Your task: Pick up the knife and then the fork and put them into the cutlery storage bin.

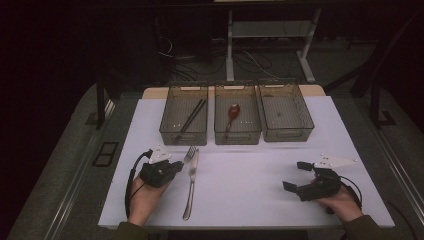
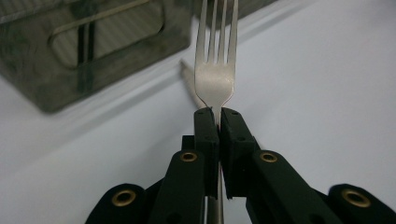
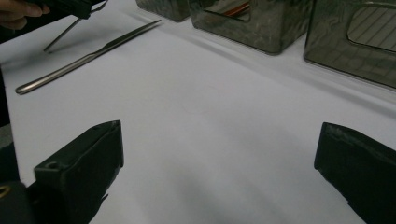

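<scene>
1. The fork [image 2: 215, 70] sits pinched at its neck between the jaws of the left gripper [image 1: 176, 166], tines pointing ahead toward the three bins; its handle runs back under the gripper.
2. A knife [image 1: 190, 186] lies on the table [image 1: 250, 200] just beside it, long axis running toward the bins (roughly parallel to the fork).
3. The empty right bin [image 1: 286, 111] lies well ahead and to the right; chopsticks and a spoon occupy the other two.
4. The right gripper [image 1: 291, 176] rests with its jaws wide apart and empty, well apart from the fork.
</scene>
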### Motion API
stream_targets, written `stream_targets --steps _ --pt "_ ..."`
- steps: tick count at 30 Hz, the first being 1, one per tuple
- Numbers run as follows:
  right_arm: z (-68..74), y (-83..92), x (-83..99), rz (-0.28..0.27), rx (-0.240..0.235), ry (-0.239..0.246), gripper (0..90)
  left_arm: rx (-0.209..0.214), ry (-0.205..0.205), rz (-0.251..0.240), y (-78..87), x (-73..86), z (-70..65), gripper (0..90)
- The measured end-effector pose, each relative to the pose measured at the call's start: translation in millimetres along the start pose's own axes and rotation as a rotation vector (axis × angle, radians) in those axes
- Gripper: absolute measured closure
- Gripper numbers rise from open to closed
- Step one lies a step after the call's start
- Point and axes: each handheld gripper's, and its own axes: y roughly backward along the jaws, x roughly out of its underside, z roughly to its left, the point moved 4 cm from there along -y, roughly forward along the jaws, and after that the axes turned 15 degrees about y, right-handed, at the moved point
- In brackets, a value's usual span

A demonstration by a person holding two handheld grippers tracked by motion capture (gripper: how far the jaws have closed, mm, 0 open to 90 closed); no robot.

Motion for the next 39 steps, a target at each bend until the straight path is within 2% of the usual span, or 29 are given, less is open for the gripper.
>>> stream_targets --steps 4,7,8,11,13,18,23,31,36,39 --pt "-0.8 0.0 -11.8 -0.026 -0.021 -0.024 0.8 0.043 -0.036 -0.027 -0.6 -11.7 -19.0 85.8" --pt "0.0 -2.7 -20.5 -0.044 -0.033 -0.038 0.9 0.076 -0.048 -0.040 -3.9 -19.0 -31.7 85.8" --pt "0.9 -5.0 -24.0 -0.048 -0.037 -0.043 3.7 0.084 -0.052 -0.043 -4.8 -20.9 -34.7 85.8" --pt "4.0 -10.5 -32.5 -0.059 -0.060 -0.042 6.5 0.113 -0.070 -0.055 -9.0 -29.9 -47.7 85.8" --pt "6.9 -14.7 -39.9 -0.074 -0.081 -0.030 12.9 0.129 -0.084 -0.065 -11.5 -36.5 -56.2 85.9" --pt "8.5 -19.9 -58.6 -0.126 -0.100 -0.031 14.2 0.177 -0.117 -0.098 -17.7 -53.3 -76.8 85.8" --pt "9.8 -20.3 -77.8 -0.176 -0.110 -0.031 16.4 0.220 -0.147 -0.109 -28.9 -66.8 -98.1 85.9" --pt "11.2 -24.2 -109.2 -0.247 -0.141 -0.042 30.9 0.263 -0.169 -0.113 -53.7 -80.1 -127.0 85.8" --pt "7.2 -32.7 -120.1 -0.255 -0.132 -0.056 41.8 0.274 -0.186 -0.112 -63.6 -84.0 -139.4 85.9" --pt "4.1 -37.5 -122.2 -0.249 -0.124 -0.065 51.6 0.273 -0.191 -0.115 -66.8 -84.3 -141.7 85.8"
